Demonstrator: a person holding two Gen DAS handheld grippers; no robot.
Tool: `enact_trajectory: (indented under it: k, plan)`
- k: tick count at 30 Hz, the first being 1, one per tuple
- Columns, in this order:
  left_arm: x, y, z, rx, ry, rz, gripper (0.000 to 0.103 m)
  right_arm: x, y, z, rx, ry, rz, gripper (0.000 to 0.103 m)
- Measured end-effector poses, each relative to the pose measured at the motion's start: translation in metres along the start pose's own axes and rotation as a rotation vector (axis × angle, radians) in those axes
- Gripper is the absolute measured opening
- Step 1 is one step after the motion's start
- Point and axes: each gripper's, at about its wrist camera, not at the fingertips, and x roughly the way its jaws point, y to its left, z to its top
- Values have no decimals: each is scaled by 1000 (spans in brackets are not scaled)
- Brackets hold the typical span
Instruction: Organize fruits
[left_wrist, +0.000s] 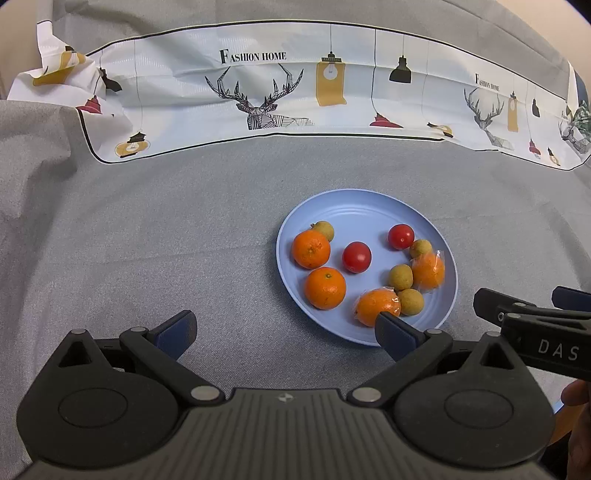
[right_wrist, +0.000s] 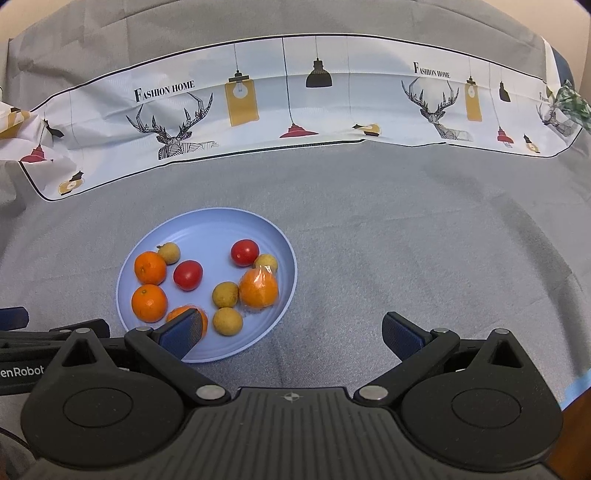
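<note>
Left wrist view: left gripper wide open, empty, hovering at the near-left edge of the round light-blue plastic plate holding all the fruit; plastic-wrapped orange just beyond its right finger.

Right wrist view: right gripper also spread, empty; plate lies ahead-left, wrapped orange partly hidden behind its left finger. Both look about equally near.

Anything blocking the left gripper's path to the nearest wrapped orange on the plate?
Nothing visible. The left gripper is open, and only bare grey cloth and the blue plate rim lie ahead of the wrapped orange. A longan touches its right side.
</note>
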Motion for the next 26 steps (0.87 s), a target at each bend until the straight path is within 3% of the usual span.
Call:
enact_trajectory:
  k: [19, 26]
  plan:
    - [3, 1, -1, -11, 13, -10, 103, 2, -1, 0, 5, 6, -1, 102]
    - [-1, 3, -1, -30, -25, -11, 103, 3, -1, -1, 7, 5, 4, 102]
